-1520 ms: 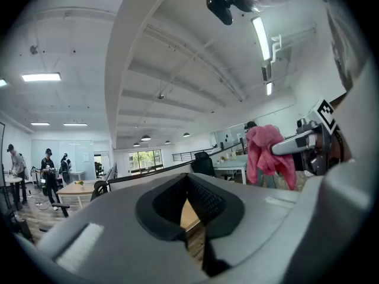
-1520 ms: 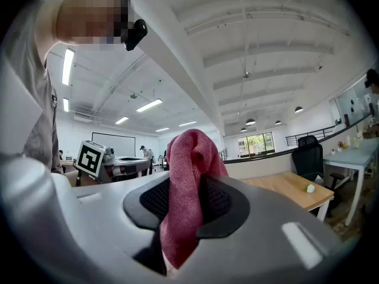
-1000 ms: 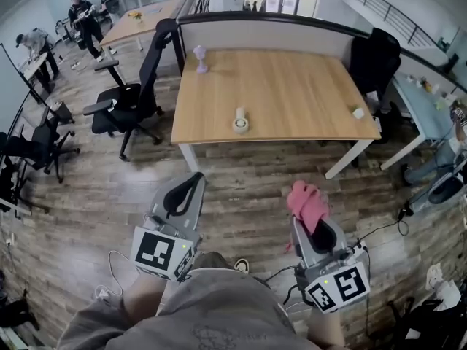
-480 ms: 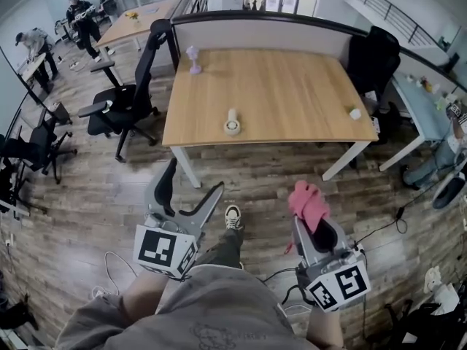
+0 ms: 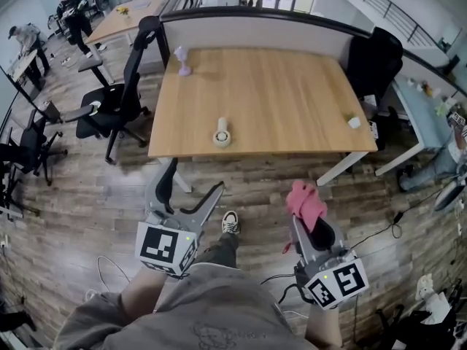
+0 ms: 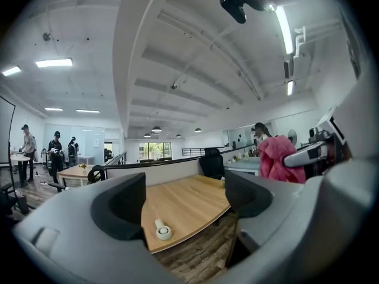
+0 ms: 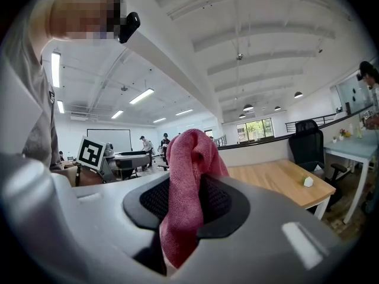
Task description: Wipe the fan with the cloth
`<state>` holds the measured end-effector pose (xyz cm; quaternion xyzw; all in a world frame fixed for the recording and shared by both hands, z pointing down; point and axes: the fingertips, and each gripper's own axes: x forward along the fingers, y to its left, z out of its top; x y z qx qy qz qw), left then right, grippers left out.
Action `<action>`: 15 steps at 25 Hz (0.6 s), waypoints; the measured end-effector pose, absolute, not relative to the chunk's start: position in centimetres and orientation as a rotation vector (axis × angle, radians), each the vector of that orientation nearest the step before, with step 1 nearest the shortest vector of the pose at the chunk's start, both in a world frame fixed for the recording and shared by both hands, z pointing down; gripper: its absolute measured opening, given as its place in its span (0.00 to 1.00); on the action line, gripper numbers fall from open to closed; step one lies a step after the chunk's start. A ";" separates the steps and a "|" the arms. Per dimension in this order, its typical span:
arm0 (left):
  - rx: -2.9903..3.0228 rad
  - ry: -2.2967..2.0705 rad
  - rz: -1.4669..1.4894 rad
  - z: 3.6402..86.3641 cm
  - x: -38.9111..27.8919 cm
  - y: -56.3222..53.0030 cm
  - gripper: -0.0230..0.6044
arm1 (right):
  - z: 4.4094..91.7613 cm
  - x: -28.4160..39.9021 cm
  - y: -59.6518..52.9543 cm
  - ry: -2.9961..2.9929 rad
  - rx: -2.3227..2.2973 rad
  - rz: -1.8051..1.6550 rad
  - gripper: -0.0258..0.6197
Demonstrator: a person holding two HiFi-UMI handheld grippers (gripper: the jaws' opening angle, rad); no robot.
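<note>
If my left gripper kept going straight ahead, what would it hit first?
Likely the near edge of the wooden table, around the small white fan framed between the open jaws of the left gripper. Height is unclear; it might pass just over the tabletop.

The head view looks from above the person, forward and steeply down. The left gripper (image 5: 195, 177) and right gripper (image 5: 310, 221) are close at its bottom, and the table (image 5: 277, 93) lies ahead, well apart. The left gripper view sits behind its jaws, low, and faces level toward that table from far. The right gripper view sits behind its jaws. The cloth (image 7: 186, 170) is very near and covers its middle, with the table at its right. All three views share the table and cloth. The fan (image 5: 222, 133) shows in the head and left gripper views.
</note>
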<state>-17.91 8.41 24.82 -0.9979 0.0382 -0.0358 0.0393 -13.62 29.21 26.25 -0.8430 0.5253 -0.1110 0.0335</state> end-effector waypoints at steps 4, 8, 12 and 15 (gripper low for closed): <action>-3.049 0.129 -0.140 25.2 -13.9 6.2 0.70 | 26.2 -9.0 27.0 1.626 -2.587 -0.361 0.22; -3.050 0.164 -0.178 25.4 -9.5 2.9 0.70 | 26.5 -3.8 23.9 1.635 -2.585 -0.393 0.22; -3.040 0.162 -0.201 25.4 -5.1 -0.6 0.70 | 26.8 0.9 20.0 1.646 -2.582 -0.426 0.22; -3.052 0.162 -0.227 25.9 -2.2 -2.9 0.70 | 26.8 3.9 17.1 1.667 -2.569 -0.444 0.22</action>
